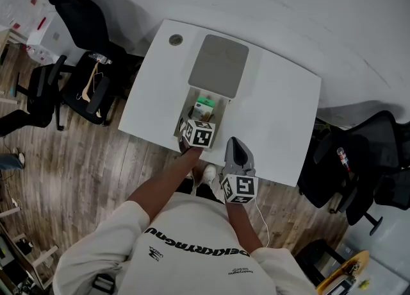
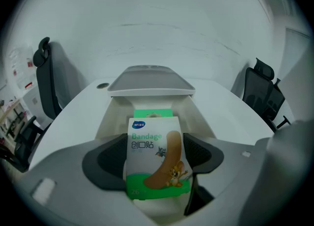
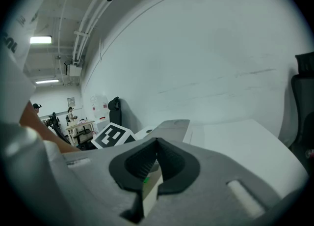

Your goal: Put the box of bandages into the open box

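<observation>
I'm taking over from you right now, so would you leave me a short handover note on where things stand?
Left gripper: shut on the box of bandages, holding it upright at the near end of the open box.
Right gripper: shut, empty, over the near edge of the table.
Open box: lid folded back, a green item already inside.
Done: bandages picked up and brought to the box.
Left: lower them in, then release.
</observation>
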Action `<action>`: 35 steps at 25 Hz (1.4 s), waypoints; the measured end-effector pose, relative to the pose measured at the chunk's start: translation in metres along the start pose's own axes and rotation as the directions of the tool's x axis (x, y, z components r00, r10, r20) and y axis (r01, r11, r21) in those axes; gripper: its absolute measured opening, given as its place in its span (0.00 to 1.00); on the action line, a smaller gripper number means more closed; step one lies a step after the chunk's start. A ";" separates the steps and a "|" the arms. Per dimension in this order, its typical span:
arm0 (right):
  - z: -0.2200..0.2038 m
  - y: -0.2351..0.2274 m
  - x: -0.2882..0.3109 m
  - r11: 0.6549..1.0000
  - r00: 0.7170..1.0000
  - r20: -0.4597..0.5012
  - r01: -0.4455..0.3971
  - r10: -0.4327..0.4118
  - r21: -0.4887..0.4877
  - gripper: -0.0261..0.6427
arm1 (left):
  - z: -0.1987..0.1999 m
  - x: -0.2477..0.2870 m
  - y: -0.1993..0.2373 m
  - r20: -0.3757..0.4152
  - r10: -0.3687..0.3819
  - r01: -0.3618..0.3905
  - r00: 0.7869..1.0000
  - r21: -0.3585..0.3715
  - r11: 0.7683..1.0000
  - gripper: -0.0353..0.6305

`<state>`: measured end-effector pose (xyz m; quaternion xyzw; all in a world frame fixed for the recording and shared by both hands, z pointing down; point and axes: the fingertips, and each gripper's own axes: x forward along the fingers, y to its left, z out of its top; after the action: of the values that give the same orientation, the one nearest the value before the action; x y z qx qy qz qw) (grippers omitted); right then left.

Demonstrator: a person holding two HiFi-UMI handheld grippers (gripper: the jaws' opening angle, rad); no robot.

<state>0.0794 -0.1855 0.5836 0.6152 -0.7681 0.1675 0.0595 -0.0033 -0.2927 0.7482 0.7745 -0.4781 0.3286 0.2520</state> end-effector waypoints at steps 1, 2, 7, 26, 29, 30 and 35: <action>0.000 0.000 0.000 1.000 1.000 -0.001 0.000 0.000 0.001 0.04 | 0.000 0.001 0.000 -0.005 -0.001 0.001 1.000 -0.002 1.000 0.60; -0.001 -0.001 0.000 1.000 1.000 -0.001 0.000 0.000 0.001 0.04 | -0.001 0.003 0.000 -0.011 -0.003 0.003 1.000 -0.006 1.000 0.60; -0.001 -0.003 0.000 1.000 1.000 -0.003 0.002 -0.002 0.003 0.04 | -0.003 0.009 -0.002 -0.048 -0.023 0.022 0.999 -0.023 0.999 0.60; -0.002 -0.008 0.002 1.000 1.000 -0.009 0.010 -0.010 0.008 0.04 | -0.015 0.022 -0.007 -0.161 -0.043 0.039 0.986 -0.027 0.999 0.61; -0.002 -0.010 0.002 1.000 1.000 -0.011 0.014 -0.014 0.011 0.04 | -0.017 0.024 -0.006 -0.170 -0.039 0.036 0.985 -0.025 0.999 0.61; -0.003 -0.010 0.002 1.000 1.000 -0.012 0.015 -0.015 0.012 0.04 | -0.017 0.025 -0.006 -0.171 -0.038 0.034 0.985 -0.022 0.999 0.61; -0.003 -0.014 0.001 1.000 1.000 -0.011 0.015 -0.015 0.014 0.04 | -0.017 0.027 -0.007 -0.174 -0.029 0.026 0.984 -0.017 1.000 0.61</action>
<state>0.0926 -0.1883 0.5898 0.6205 -0.7618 0.1760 0.0606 0.0070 -0.2931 0.7788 0.7475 -0.4460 0.3880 0.3029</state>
